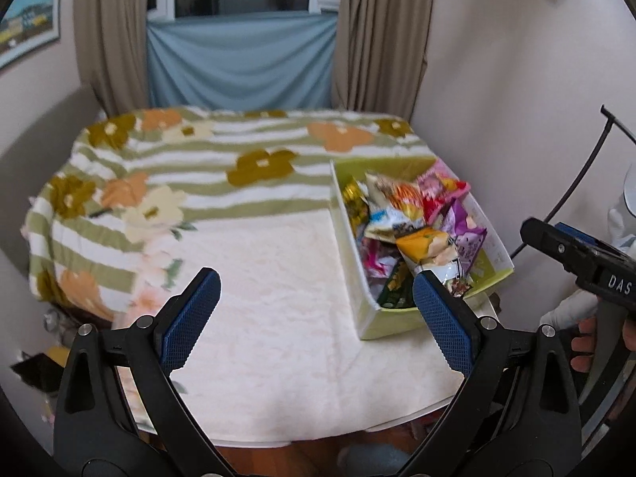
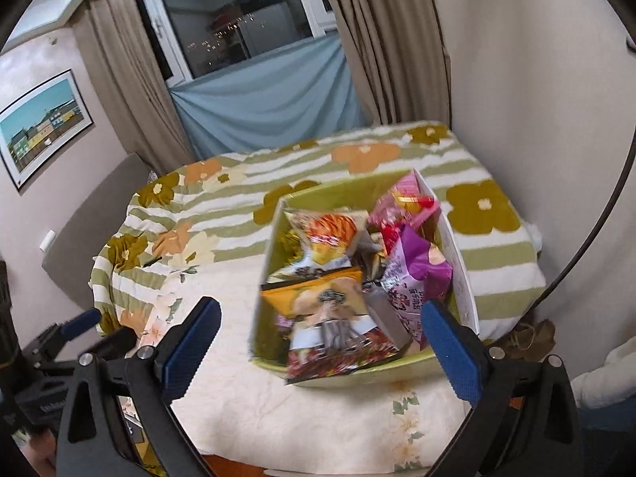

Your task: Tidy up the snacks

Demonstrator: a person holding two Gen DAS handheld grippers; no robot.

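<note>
Snack packets (image 2: 334, 274) fill a light-green rectangular cardboard box (image 2: 369, 371).
Left gripper (image 1: 316, 310) and right gripper (image 2: 322, 338) both gape wide, holding nothing, above the cream cloth-covered table (image 1: 270, 318).

My left gripper (image 1: 316, 320) has its blue-padded jaws spread wide, nothing between the pads (image 1: 190, 322), and it tilts downward toward the near edge of the surface. My right gripper (image 2: 322, 348) is likewise fully spread, its pads (image 2: 451, 349) touching nothing, angled down the same way. In the left wrist view, my right gripper's black body (image 1: 588, 266) shows at the right edge, with my fingers (image 1: 584, 348) wrapped round its handle. My pale sleeve (image 2: 604, 377) shows at the right.
</note>
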